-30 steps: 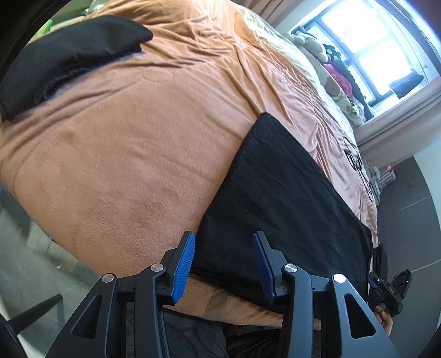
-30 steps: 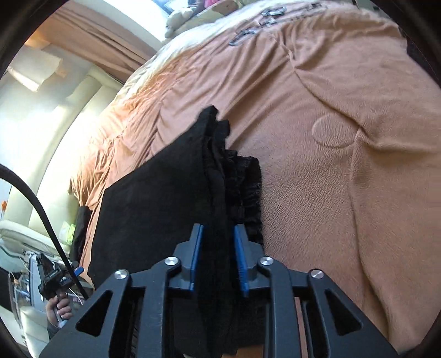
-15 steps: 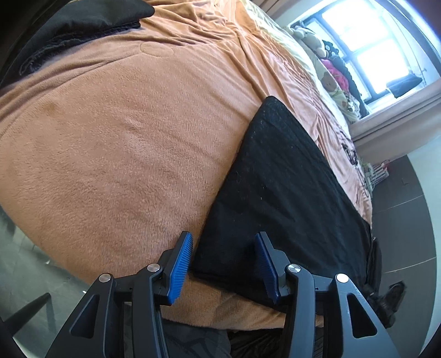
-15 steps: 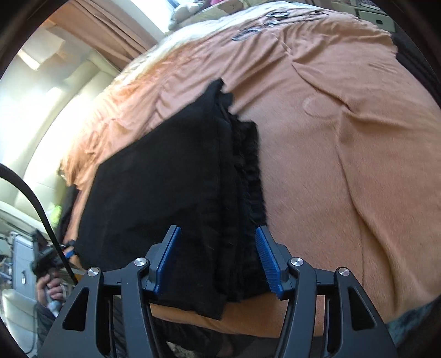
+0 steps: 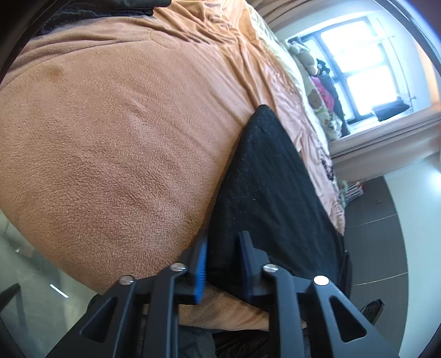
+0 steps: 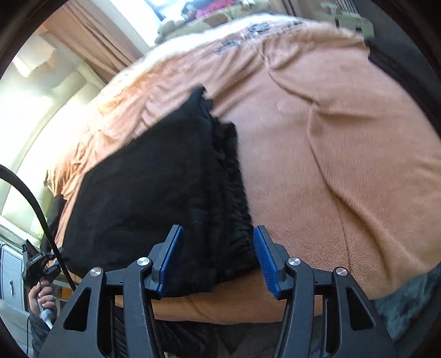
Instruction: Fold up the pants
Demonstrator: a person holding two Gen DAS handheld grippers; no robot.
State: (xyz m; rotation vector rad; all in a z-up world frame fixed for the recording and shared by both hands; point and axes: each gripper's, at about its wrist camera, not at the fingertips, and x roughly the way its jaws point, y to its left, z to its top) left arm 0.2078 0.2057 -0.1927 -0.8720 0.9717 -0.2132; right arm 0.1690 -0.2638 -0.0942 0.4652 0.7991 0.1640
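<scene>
The black pants (image 5: 270,187) lie folded flat on an orange fleece blanket (image 5: 115,132) at the near edge of the bed. My left gripper (image 5: 223,264) has narrowed around the near corner of the pants, its blue pads on either side of the fabric. In the right wrist view the pants (image 6: 154,187) show their gathered waistband edge (image 6: 231,176) on the right. My right gripper (image 6: 217,261) is open, its jaws straddling that waistband end without holding it.
Another dark garment (image 5: 104,8) lies at the far end of the blanket. Stuffed toys and clothes (image 5: 317,71) sit by a bright window. Dark floor (image 5: 386,247) lies beyond the bed. My other hand-held gripper (image 6: 38,264) shows at lower left.
My right gripper let go of the waistband edge, opened and drew back slightly. My left gripper moved in onto the pants corner and its jaws narrowed around it.
</scene>
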